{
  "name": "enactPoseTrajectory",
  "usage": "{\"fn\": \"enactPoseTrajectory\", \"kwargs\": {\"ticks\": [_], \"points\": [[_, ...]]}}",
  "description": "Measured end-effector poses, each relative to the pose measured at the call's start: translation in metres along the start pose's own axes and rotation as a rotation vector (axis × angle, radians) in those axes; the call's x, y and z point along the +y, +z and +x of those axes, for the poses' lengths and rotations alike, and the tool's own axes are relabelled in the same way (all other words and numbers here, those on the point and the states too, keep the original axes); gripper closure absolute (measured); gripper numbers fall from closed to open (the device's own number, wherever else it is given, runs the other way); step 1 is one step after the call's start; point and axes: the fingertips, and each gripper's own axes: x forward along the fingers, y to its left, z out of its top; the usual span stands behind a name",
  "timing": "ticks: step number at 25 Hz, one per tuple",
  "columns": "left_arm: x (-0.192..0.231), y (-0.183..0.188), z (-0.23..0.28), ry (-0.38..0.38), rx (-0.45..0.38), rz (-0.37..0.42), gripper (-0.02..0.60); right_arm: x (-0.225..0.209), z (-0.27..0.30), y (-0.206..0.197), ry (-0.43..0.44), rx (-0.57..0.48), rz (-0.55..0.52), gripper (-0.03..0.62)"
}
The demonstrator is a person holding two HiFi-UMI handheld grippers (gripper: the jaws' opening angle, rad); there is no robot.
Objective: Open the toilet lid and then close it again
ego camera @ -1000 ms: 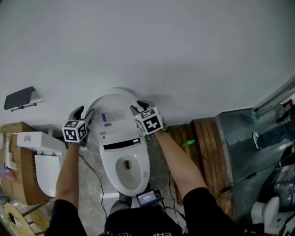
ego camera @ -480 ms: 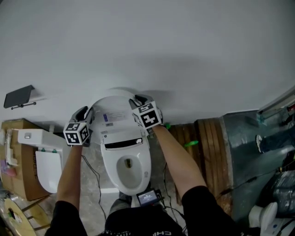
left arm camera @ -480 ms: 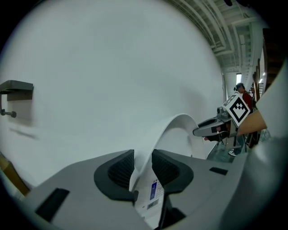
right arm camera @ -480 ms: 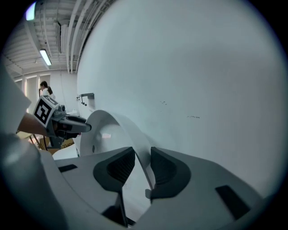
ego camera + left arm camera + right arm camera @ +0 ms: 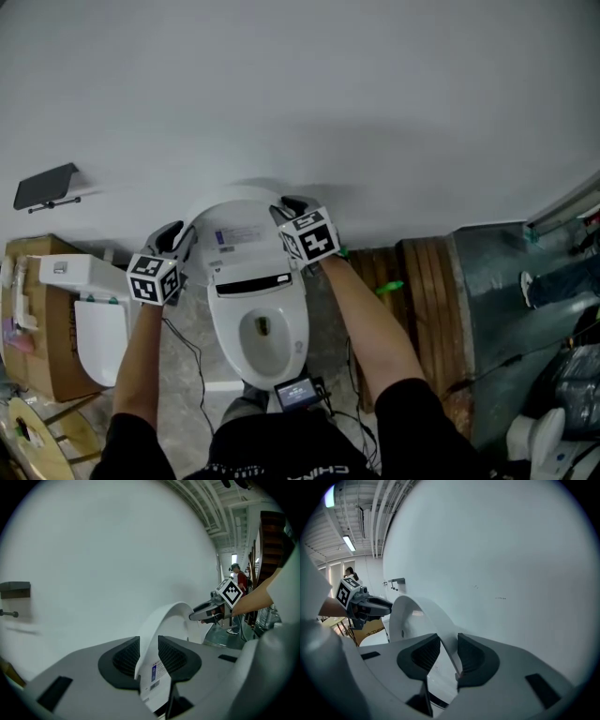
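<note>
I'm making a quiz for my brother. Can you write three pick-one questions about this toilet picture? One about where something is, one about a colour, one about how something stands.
1. Where is the cardboard box?
A. left of the toilet in the head view
B. on the wooden boards
C. hanging on the wall

2. What colour is the toilet?
A. blue
B. white
C. black

3. How is the toilet lid?
A. shut flat
B. taken off
C. raised

Answers:
1. A, the box sits at the picture's left edge.
2. B, the bowl is white.
3. C, the lid stands up, pinched by the left hand-held gripper and right hand-held gripper.
</note>
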Motion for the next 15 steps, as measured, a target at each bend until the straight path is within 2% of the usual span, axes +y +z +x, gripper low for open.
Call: {"fn": "enactPoseTrajectory", "kwargs": {"ticks": [4, 7, 9, 12, 15], "points": [[-0.012, 0.012, -0.029, -0.021, -0.059, -0.037, 0.46, 0.013, -0.02, -0.011, -0.003, -0.003, 0.002, 0.476], [-0.022, 0.024, -0.041, -0.077, -0.076, -0.089, 0.46, 0.025, -0.037, -0.019, -0.006, -0.011, -0.001, 0.473], [-0.032, 0.026, -0.044, -0.122, -0.068, -0.113, 0.46, 0.034, -0.049, -0.028, -0.016, -0.009, -0.001, 0.47], [-0.054, 0.018, -0.05, -0.181, -0.033, -0.108, 0.459, 0.048, -0.069, -0.043, -0.032, -0.003, -0.012, 0.468], [-0.074, 0.002, -0.065, -0.209, -0.012, -0.112, 0.459, 0.065, -0.09, -0.063, -0.041, 0.014, -0.041, 0.467]]}}
